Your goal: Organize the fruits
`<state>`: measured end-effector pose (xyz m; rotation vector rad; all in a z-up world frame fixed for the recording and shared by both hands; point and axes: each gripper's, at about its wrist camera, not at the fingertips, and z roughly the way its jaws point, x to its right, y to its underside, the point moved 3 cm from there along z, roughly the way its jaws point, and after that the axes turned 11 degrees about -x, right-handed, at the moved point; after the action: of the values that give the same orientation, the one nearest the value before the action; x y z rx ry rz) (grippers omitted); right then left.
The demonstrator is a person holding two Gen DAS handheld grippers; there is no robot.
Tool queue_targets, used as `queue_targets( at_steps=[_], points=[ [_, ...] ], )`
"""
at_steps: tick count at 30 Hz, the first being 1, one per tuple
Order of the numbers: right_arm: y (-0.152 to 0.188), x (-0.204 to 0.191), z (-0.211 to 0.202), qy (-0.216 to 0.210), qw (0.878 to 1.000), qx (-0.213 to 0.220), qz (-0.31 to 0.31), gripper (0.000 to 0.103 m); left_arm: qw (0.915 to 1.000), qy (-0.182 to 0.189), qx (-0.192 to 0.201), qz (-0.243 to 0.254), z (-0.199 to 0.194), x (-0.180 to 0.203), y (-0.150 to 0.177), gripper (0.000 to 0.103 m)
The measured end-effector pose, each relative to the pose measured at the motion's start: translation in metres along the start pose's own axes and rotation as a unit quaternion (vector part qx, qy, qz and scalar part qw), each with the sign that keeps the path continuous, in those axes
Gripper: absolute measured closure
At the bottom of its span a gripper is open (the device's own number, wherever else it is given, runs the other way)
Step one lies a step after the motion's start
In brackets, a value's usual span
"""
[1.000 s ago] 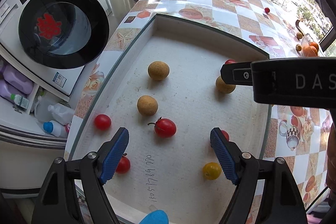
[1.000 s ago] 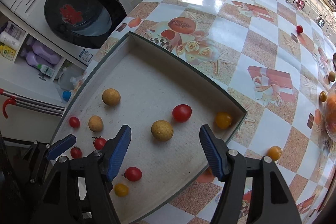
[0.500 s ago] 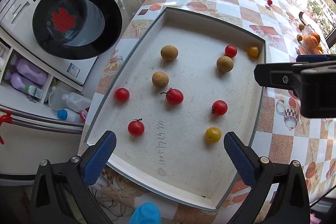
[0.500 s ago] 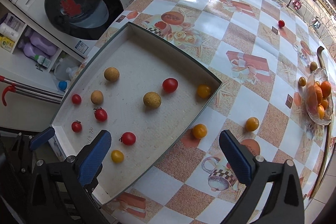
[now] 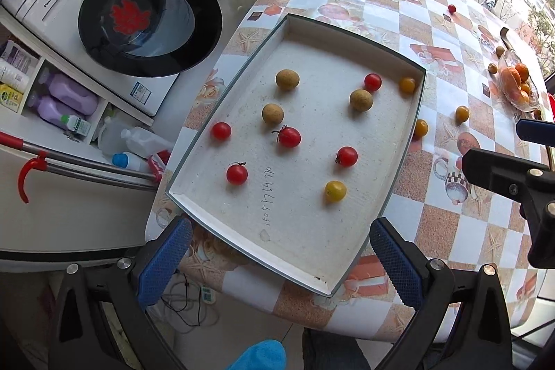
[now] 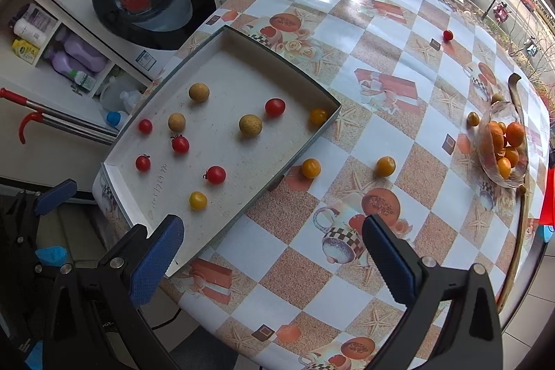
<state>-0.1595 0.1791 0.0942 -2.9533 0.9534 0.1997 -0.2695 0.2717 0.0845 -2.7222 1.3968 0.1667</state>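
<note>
A shallow white tray (image 5: 412,127) (image 6: 114,182) lies at the table's near-left corner. It holds several red cherry tomatoes (image 5: 288,136), brown round fruits (image 5: 360,100) and yellow-orange tomatoes (image 5: 335,190). Two orange tomatoes (image 6: 310,168) (image 6: 385,165) lie on the tablecloth right of the tray. My left gripper (image 5: 281,266) is open and empty, raised above the tray's near edge. My right gripper (image 6: 274,252) is open and empty, above the table's near edge right of the tray.
A glass bowl of oranges (image 6: 503,144) stands at the right edge, with small brown fruits (image 6: 472,119) beside it. A lone red tomato (image 6: 447,35) lies far back. A washing machine (image 5: 138,23) and bottles stand left of the table.
Both grippers have pulled back and up from the tray, so more of the table shows. Both jaws have opened wider. The fruits have not moved.
</note>
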Motion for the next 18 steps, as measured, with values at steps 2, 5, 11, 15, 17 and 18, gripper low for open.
queue_targets(
  at_steps=[2,5,11,15,17,18],
  points=[
    [0.004,0.001,-0.005,-0.001,1.000,0.002,-0.003,0.000,0.9998,-0.002,-0.017,0.004,0.000,0.005,0.007,0.000],
    [0.010,0.000,-0.011,0.001,1.000,0.001,-0.006,0.000,0.9996,-0.005,-0.017,0.021,-0.004,0.012,0.017,0.000],
    [0.018,-0.004,-0.018,0.011,1.000,0.008,0.019,0.000,0.9961,-0.024,0.012,0.085,-0.014,0.014,0.016,0.000],
    [0.019,-0.013,-0.021,0.022,0.998,0.011,0.057,0.000,0.9905,-0.018,0.001,0.136,-0.014,0.000,0.010,0.000],
    [0.020,-0.019,-0.023,0.023,0.997,0.012,0.075,0.000,0.9859,-0.019,-0.001,0.166,-0.016,-0.006,0.009,0.000],
    [0.021,-0.023,-0.024,0.026,0.996,0.013,0.080,0.000,0.9841,-0.022,0.001,0.176,-0.017,-0.011,0.009,0.000]
  ],
)
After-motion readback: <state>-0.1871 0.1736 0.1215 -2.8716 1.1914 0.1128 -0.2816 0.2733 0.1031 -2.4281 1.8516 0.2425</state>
